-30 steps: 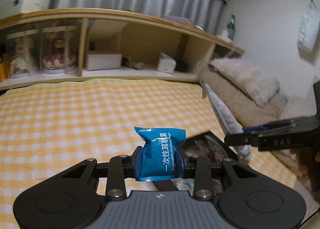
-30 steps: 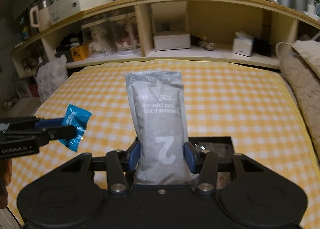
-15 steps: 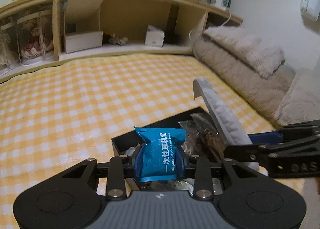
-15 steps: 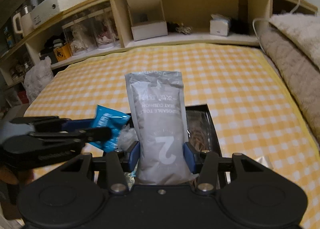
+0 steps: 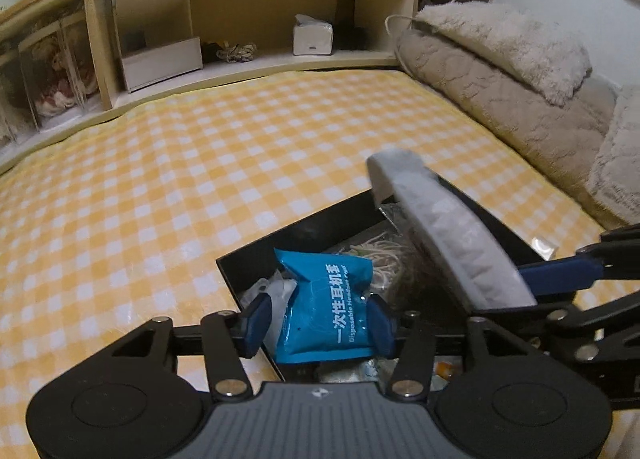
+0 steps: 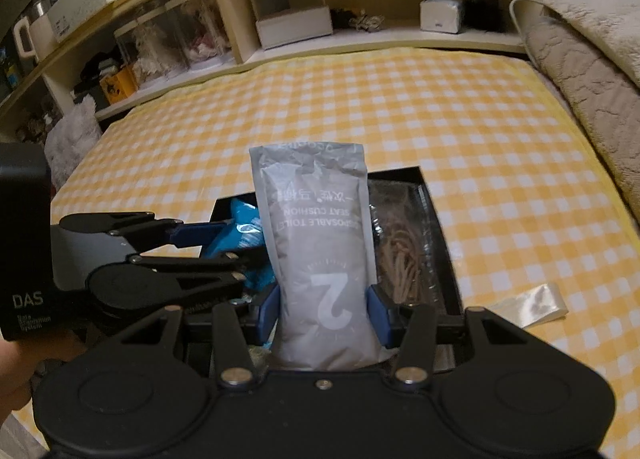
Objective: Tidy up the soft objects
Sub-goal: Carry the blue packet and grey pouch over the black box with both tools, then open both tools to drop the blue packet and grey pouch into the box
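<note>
My left gripper (image 5: 318, 319) has opened; the blue headset-cover packet (image 5: 328, 311) leans between its spread fingers, touching the right pad only, over the black tray (image 5: 256, 255). My right gripper (image 6: 322, 313) is shut on a grey toilet-seat-cushion pouch (image 6: 316, 235) and holds it above the same tray (image 6: 436, 219). The pouch also shows in the left wrist view (image 5: 444, 235). The tray holds clear packets of tan strands (image 6: 400, 259) and crumpled plastic (image 5: 272, 287). The left gripper also shows in the right wrist view (image 6: 244, 233).
The tray lies on a yellow checked bedspread (image 5: 180, 179). A clear flat packet (image 6: 528, 309) lies right of the tray. Beige pillows (image 5: 500, 59) are piled at the right. A wooden headboard shelf (image 5: 240, 19) with boxes stands at the back.
Both grippers have come down over the black tray. The left jaws have spread apart, so the blue packet is no longer clamped. The right gripper still holds the grey pouch.
</note>
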A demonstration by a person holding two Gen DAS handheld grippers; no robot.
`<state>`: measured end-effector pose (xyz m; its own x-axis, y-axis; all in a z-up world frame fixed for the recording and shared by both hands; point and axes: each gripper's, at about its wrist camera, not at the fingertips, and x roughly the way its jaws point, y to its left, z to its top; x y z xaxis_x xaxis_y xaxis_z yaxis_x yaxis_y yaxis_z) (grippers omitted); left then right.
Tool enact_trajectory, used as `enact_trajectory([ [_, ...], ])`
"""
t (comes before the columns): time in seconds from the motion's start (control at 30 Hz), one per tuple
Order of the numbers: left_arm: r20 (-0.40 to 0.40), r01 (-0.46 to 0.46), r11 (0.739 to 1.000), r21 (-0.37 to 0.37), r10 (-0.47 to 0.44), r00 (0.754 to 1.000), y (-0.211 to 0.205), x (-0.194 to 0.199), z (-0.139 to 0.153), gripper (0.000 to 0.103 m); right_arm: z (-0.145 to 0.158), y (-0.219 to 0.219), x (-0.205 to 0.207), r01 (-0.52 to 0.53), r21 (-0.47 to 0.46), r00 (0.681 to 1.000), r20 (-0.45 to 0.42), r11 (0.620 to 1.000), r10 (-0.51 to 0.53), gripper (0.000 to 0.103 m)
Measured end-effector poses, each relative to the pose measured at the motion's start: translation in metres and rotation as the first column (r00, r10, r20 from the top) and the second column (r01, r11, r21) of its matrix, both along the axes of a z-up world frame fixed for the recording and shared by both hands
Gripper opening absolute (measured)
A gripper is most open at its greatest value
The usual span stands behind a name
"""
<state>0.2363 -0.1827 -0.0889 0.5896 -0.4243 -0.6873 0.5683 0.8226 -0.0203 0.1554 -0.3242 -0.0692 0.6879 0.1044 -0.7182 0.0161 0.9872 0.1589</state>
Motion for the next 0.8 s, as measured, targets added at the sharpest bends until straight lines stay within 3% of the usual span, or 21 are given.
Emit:
enact_trajectory([
  [0.1, 0.003, 0.006, 1.0, -0.024, -0.006, 1.0, 0.007, -0.005, 0.004, 0.055, -0.002, 0.001, 0.001, -0.006, 0.004, 1.0, -0.004, 1.0, 0.006, 0.057],
  [0.2, 0.013, 0.015, 0.999, -0.037, -0.014, 1.0, 0.012, -0.01, 0.01, 0.066, 0.0, -0.003, -0.001, 0.012, 0.017, 1.0, 0.006, 1.0, -0.012, 0.06],
  [0.3, 0.024, 0.019, 0.999, -0.045, -0.018, 1.0, 0.019, -0.016, 0.015, 0.067, 0.004, -0.011, -0.004, 0.041, 0.047, 0.999, 0.026, 0.998, -0.042, 0.062],
  [0.4, 0.027, 0.008, 0.998, -0.058, -0.006, 1.0, 0.025, -0.018, 0.018, 0.068, 0.008, -0.018, -0.006, 0.064, 0.066, 0.996, 0.055, 0.996, -0.068, 0.055],
  [0.47, 0.023, 0.0, 0.998, -0.068, 0.002, 1.0, 0.028, -0.019, 0.02, 0.068, 0.008, -0.018, -0.006, 0.065, 0.072, 0.995, 0.065, 0.995, -0.07, 0.042],
  [0.67, 0.005, -0.012, 0.996, -0.084, 0.012, 1.0, 0.032, -0.023, 0.023, 0.069, 0.0, -0.007, 0.0, 0.024, 0.022, 0.999, 0.026, 0.999, -0.025, 0.031],
  [0.8, -0.01, -0.022, 0.994, -0.107, 0.022, 1.0, 0.036, -0.028, 0.029, 0.075, 0.005, -0.008, -0.005, 0.028, 0.027, 0.999, 0.038, 0.999, -0.029, 0.031],
])
